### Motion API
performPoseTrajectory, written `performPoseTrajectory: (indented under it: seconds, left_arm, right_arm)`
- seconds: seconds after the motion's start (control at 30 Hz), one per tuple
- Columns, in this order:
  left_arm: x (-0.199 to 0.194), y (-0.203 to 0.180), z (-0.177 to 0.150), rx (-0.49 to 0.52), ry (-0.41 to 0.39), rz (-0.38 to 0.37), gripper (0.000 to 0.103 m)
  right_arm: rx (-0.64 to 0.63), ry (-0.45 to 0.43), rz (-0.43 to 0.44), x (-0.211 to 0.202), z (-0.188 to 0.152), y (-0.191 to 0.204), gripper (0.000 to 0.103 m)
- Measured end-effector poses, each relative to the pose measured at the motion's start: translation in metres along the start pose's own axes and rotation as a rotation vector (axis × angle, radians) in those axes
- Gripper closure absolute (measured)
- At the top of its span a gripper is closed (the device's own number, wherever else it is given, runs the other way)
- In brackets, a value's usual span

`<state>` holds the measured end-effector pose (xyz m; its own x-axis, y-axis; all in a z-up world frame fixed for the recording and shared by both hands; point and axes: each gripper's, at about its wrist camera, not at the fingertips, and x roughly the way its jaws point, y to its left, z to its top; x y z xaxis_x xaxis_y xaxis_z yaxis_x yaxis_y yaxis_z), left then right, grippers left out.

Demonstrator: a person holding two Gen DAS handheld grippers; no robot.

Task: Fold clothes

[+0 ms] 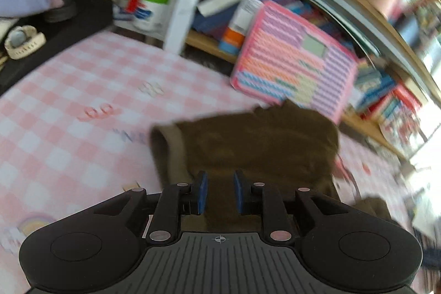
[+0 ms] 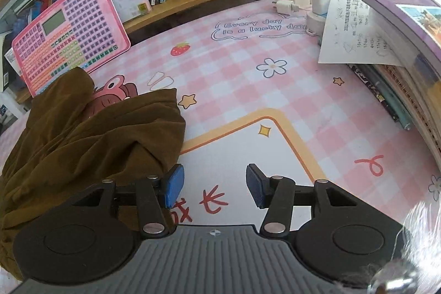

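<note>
The crumpled olive-brown cloth garment [image 2: 91, 134] lies on the pink checked desk mat [image 2: 275, 90], left of my right gripper [image 2: 215, 183], whose pads stand apart over bare mat. My left gripper [image 1: 220, 193], slightly parted and empty, is directly above it, so nearer.

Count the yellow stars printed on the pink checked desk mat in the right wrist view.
3: one star beside the brown garment, one small star near the stacked books, one four-pointed inside the orange border. The garment may hide more.
</note>
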<state>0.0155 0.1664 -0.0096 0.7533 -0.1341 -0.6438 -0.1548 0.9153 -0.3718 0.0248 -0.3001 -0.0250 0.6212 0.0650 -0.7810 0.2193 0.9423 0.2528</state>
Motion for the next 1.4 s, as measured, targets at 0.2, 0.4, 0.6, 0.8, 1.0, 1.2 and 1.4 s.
performPoseTrajectory:
  seconds: [0.2,0.4,0.6,0.8,1.0,1.2,1.4]
  left_arm:
    - [-0.004,-0.009,-0.026,-0.013,0.059,0.024,0.082]
    - [-0.020,-0.008,-0.034,-0.036,0.036,0.084,0.082]
    - [-0.029,0.004,-0.035,-0.088,0.012,0.122,0.069]
    - [-0.024,0.006,-0.043,-0.090,0.042,0.123,0.067]
    - [-0.024,0.009,-0.042,-0.088,0.037,0.106,0.067]
    - [-0.033,0.017,-0.029,-0.088,-0.005,0.088,0.067]
    - [-0.038,0.023,-0.028,-0.105,-0.008,0.034,0.067]
  right_arm:
    - [-0.006,0.037,0.057,0.013,0.005,0.001,0.050]
    - [0.033,0.015,0.111,0.006,0.014,-0.002,0.048]
    - [0.073,0.099,0.210,0.018,0.021,-0.003,0.042]
    - [0.108,0.163,0.208,0.035,0.010,0.005,0.064]
    - [0.008,0.045,0.263,0.011,0.018,0.032,0.099]
    - [-0.162,-0.183,0.286,-0.040,0.025,0.081,0.098]
    - [-0.014,-0.023,0.202,-0.015,0.020,0.063,0.032]
